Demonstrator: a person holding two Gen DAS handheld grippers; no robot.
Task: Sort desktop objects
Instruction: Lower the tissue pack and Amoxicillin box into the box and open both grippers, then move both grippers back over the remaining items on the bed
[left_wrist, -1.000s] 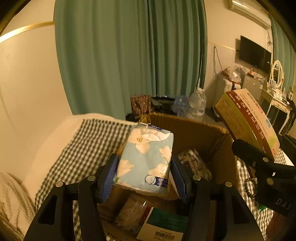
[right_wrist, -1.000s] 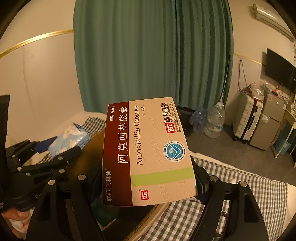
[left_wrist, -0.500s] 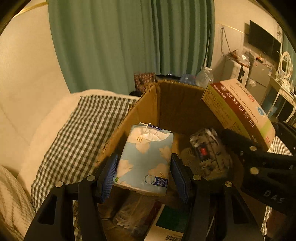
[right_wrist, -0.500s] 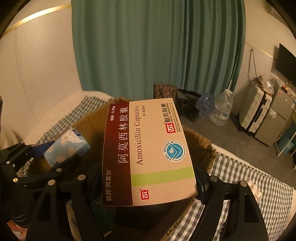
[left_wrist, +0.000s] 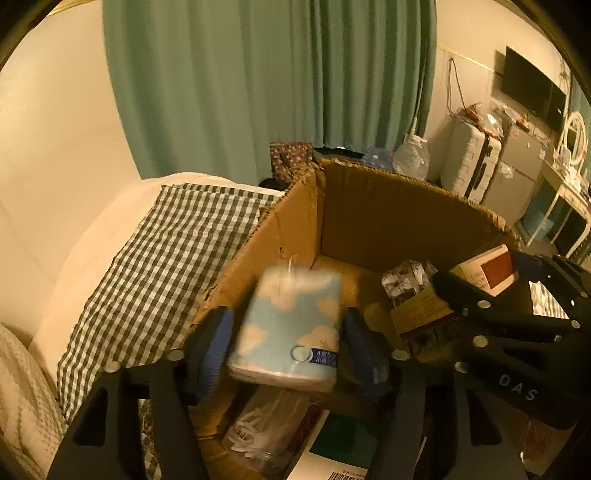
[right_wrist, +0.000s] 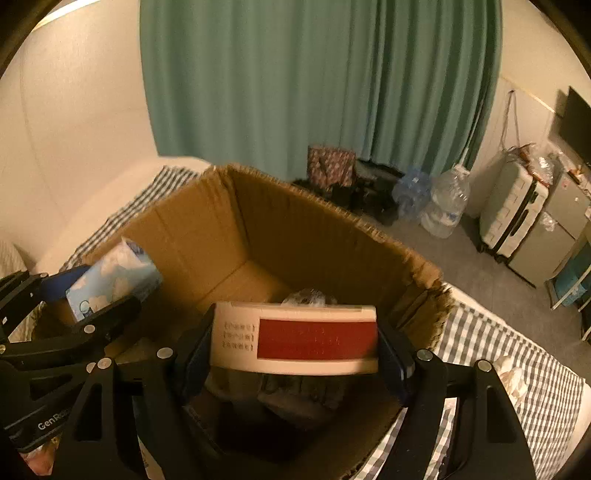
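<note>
Over the open cardboard box (left_wrist: 388, 206) on the checked cloth (left_wrist: 159, 258), both grippers point down into the interior. The left gripper (left_wrist: 286, 347) has its jaws opening around the blue tissue pack (left_wrist: 288, 325); in the left wrist view gaps show between the blue pads and the pack's sides, and the pack is blurred, so it looks to be dropping free. The right gripper (right_wrist: 295, 354) is clamped on the medicine box (right_wrist: 295, 339), pads pressing both ends, with the box's narrow red-and-cream edge facing the camera.

To do this step well, let the tissue pack fall clear onto the box floor before drawing the left gripper away, and keep the fingers off the torn cardboard rim. The right hand should keep the medicine box low over a bare patch of floor, away from the crinkled wrapped item (left_wrist: 406, 280) and the plastic bag (left_wrist: 266, 432) near the front, and only then part its jaws.

Compared with a second ago, both grippers have come down from above the rim to well inside the box's mouth. The tissue pack, then firmly pinched, is now loose. The medicine box, which showed its broad printed face, has tipped so that only its edge is seen
</note>
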